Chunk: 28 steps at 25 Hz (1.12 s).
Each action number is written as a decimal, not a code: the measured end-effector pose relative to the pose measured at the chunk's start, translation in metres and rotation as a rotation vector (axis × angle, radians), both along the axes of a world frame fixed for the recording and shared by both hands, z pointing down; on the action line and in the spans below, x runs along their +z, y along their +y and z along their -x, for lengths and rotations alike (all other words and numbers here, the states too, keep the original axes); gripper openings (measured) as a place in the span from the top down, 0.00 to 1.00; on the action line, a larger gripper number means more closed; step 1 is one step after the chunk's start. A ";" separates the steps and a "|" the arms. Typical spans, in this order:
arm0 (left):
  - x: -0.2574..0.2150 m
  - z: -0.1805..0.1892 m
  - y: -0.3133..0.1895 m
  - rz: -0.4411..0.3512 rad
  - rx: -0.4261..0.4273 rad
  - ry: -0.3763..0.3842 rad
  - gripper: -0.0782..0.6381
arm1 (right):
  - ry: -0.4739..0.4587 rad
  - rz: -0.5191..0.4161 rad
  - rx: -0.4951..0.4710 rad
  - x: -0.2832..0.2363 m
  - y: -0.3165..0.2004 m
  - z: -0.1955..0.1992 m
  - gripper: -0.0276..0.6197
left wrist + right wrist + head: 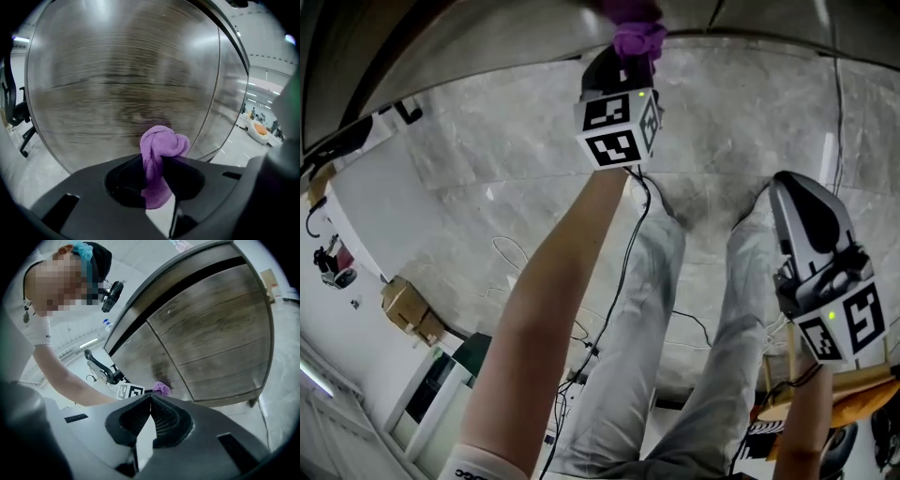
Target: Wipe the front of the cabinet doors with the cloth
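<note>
While your left tongs (157, 171) stay out of nothing's way, they're clamped tight on the bunched purple terry cloth (161, 143), the wad poking out past the tips. From your right gripper view, that cloth (162, 387) sits right at the face of the brown wood-grain cabinet doors (215, 333), low down by the seam between the two, with a darker smear just above it. Your right tongs (150, 399) are pinched together with nothing between them, hanging well apart from the cabinet, over the pale marbled floor (722, 112) beside your grey trouser leg (741, 309).
</note>
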<state>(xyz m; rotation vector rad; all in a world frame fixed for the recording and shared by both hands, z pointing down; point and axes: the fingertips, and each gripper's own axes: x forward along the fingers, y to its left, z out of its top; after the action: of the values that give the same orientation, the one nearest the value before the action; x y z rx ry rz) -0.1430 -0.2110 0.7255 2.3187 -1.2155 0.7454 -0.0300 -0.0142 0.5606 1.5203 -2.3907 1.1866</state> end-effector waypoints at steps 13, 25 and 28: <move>0.010 0.232 -0.070 -0.024 -0.190 -0.169 0.74 | -0.074 -0.055 -0.166 0.002 -0.071 0.157 0.91; -0.005 0.218 -0.023 -0.023 -0.289 -0.226 0.74 | -0.072 -0.029 -0.209 -0.005 -0.026 0.093 0.91; 0.011 0.163 0.008 0.017 -0.249 -0.196 0.74 | -0.044 -0.051 -0.229 -0.016 -0.021 0.065 0.91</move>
<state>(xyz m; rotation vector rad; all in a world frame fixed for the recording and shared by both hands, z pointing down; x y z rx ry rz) -0.3059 -0.2025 0.7364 2.0665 -1.5420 0.9037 -0.0947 -0.0351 0.5449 1.2026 -2.5577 1.1291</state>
